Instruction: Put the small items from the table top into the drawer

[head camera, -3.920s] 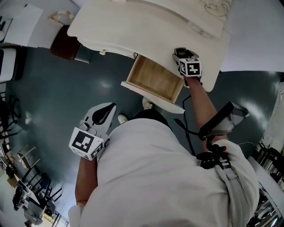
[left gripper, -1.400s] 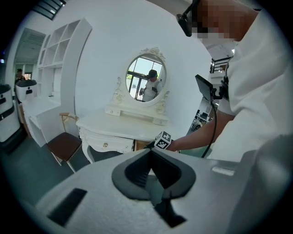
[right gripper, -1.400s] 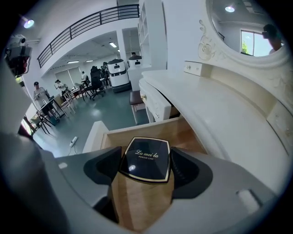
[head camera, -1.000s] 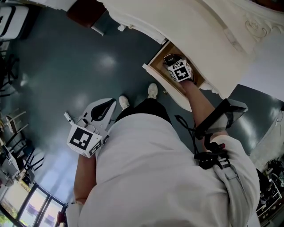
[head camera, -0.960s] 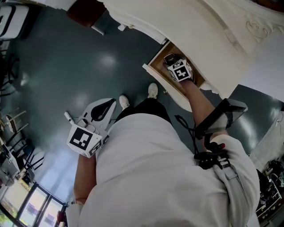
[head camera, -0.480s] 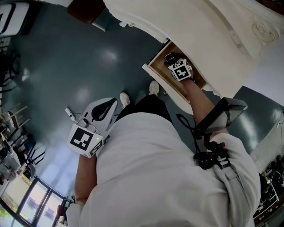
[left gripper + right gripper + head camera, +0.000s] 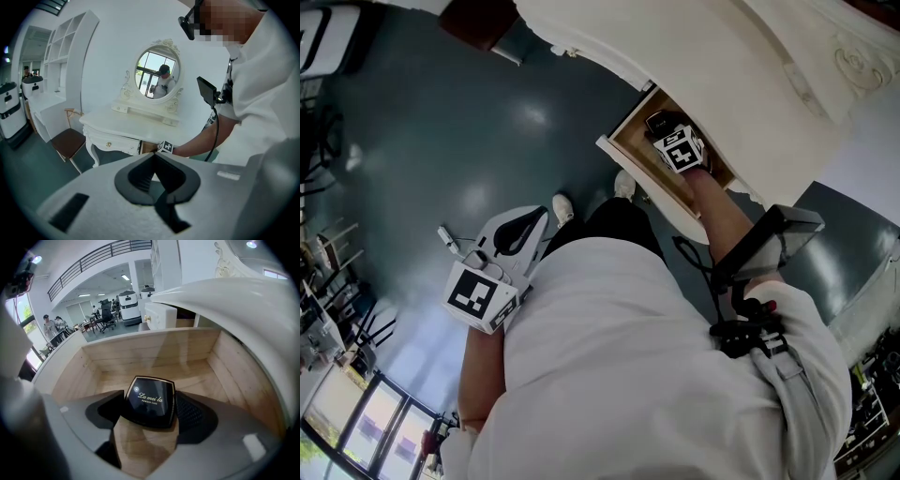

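Holding the powder compact (image 7: 149, 398) low inside the drawer (image 7: 140, 356), the right claw (image 7: 149, 410) is mid-placement; next it should spread and withdraw. Left claw (image 7: 153, 157) hangs closed, empty.

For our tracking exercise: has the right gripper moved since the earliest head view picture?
Yes. The right gripper, then over the table top beside the open drawer, now reaches down inside the drawer, holding a black compact.

The white dressing table (image 7: 136, 124) carries an oval mirror (image 7: 157, 77) at its back edge. Under its top, the open wooden drawer (image 7: 150, 350) shows bare boards, with a black powder compact (image 7: 150, 401) low inside it.
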Motion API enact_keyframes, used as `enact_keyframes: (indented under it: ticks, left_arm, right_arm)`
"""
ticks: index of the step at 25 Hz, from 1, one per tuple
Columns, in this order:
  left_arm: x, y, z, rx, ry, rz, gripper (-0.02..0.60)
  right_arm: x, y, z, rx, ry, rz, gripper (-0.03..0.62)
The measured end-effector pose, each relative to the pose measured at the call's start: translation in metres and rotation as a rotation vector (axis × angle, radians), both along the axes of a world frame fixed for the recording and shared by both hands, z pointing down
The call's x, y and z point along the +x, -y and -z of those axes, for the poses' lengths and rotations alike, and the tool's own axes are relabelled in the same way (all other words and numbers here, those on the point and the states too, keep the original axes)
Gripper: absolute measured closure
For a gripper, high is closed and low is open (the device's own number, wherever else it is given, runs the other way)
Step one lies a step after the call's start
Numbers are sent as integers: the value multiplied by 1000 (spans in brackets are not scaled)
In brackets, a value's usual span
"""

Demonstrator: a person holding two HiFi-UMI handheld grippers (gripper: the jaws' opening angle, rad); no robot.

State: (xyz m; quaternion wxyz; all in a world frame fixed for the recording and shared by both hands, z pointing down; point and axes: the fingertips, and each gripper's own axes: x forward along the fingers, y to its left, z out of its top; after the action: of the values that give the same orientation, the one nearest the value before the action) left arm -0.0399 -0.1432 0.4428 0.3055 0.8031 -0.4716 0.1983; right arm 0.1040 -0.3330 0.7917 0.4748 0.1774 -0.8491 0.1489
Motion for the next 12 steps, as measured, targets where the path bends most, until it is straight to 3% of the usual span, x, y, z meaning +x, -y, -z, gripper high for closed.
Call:
enact_keyframes:
  ticks: [12]
  left_arm:
    - [2, -8, 8, 19, 4, -30, 580]
  right_arm:
    - [-3, -3, 15, 14, 64, -36, 235]
